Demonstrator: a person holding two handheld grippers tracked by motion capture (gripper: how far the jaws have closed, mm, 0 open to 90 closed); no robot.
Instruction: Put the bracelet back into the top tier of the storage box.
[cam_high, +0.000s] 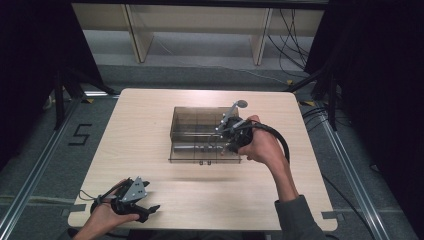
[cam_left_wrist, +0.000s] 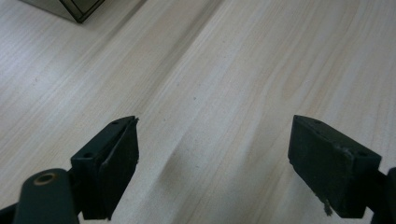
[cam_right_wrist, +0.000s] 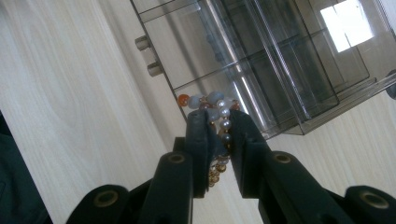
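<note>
A clear smoky plastic organizer box (cam_high: 197, 134) with compartments stands in the middle of the wooden table (cam_high: 150, 125). My right gripper (cam_high: 231, 136) hovers at the box's right front corner, shut on a beaded bracelet (cam_right_wrist: 215, 107) of white, grey-blue and orange beads. In the right gripper view the bracelet hangs between the jaws over the box (cam_right_wrist: 280, 70), near two small round knobs (cam_right_wrist: 148, 56) on its front. My left gripper (cam_high: 150, 207) rests near the table's front left edge, open with nothing between its fingers (cam_left_wrist: 112, 163); bare wood lies under it.
A corner of the box (cam_left_wrist: 79, 9) shows at the top left of the left gripper view. Dark curtains and stands flank the table; shelving legs and cables lie beyond the far edge. A black cable (cam_high: 280, 140) loops from my right gripper.
</note>
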